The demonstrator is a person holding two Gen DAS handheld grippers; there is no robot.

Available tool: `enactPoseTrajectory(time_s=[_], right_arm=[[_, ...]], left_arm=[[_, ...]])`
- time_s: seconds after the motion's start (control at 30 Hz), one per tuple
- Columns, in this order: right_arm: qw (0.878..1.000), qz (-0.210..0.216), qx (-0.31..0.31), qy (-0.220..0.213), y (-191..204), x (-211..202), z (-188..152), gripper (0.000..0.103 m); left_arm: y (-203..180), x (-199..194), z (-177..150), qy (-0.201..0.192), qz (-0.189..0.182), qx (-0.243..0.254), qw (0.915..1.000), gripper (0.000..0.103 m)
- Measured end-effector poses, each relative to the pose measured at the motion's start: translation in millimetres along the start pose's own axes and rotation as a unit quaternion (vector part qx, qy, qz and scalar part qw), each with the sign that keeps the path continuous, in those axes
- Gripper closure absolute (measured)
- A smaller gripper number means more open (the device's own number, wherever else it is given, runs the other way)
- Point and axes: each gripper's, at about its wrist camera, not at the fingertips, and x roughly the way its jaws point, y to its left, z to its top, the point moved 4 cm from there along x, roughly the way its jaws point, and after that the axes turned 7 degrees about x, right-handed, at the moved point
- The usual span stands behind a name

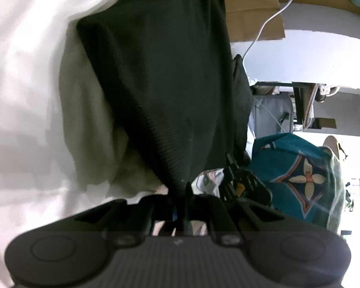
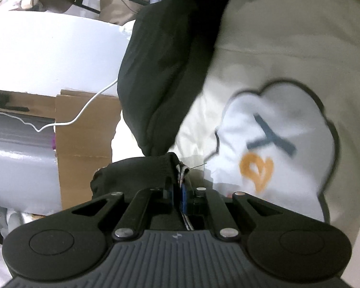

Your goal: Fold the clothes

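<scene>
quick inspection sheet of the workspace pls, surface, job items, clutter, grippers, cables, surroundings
surface: pale bedding under the clothes.
job's things: black garment, stretched between both grippers; cream garment with a cloud print beneath it.
clutter: teal patterned fabric at the right of the left wrist view.
grippers: left gripper shut on the black garment's ribbed edge; right gripper shut on another edge, jaws together.
cables: white cable trailing over the cardboard.
surroundings: cardboard box, grey case, white wall panel.
</scene>
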Motion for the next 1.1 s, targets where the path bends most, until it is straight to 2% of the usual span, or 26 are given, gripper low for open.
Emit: enactPoseTrajectory(time_s=[0.23,0.33,0.37,0.4,0.47,0.87,0.97,1.1], right_arm=[[1.0,-0.014,-0.003,0.005,-13.4,-14.2,-23.5,0.099],[0.999,-0.023,-0.017,0.021,-15.5,-15.1,-26.6,0.094],[0.999,-0.028,-0.024,0.023,-15.5,-15.6,-24.7,0.088],[0.999,-0.034,-0.035,0.018,-15.4,-17.8,-20.7,0.071],[0.997,-0.039,-0.059,0.007,-14.7,-22.3,-11.8,0.05],[0.978,-0.061,-0.169,0.101,11.6,15.9,18.3,0.049],[0.978,-0.052,-0.158,0.124,9.9,18.6,23.8,0.048],[0.984,-0.03,-0.104,0.143,-1.6,14.4,32.3,0.049]], left_arm=[[22.2,-26.8,-9.2,-0.006,0.015,-0.009,0.9998,0.098],[30.9,-26.2,-10.6,-0.006,0.032,-0.006,0.9995,0.098],[34.1,-26.0,-11.2,-0.005,0.037,-0.004,0.9993,0.098],[35.9,-23.2,-11.6,-0.004,0.041,-0.001,0.9991,0.098],[30.3,-8.8,-10.1,-0.002,0.048,0.002,0.9988,0.098],[40.1,-0.4,-11.1,0.005,0.047,-0.003,0.9989,0.097],[40.2,-0.4,-12.1,0.005,0.047,-0.004,0.9989,0.097],[38.9,-0.2,-12.3,0.004,0.043,-0.004,0.999,0.097]])
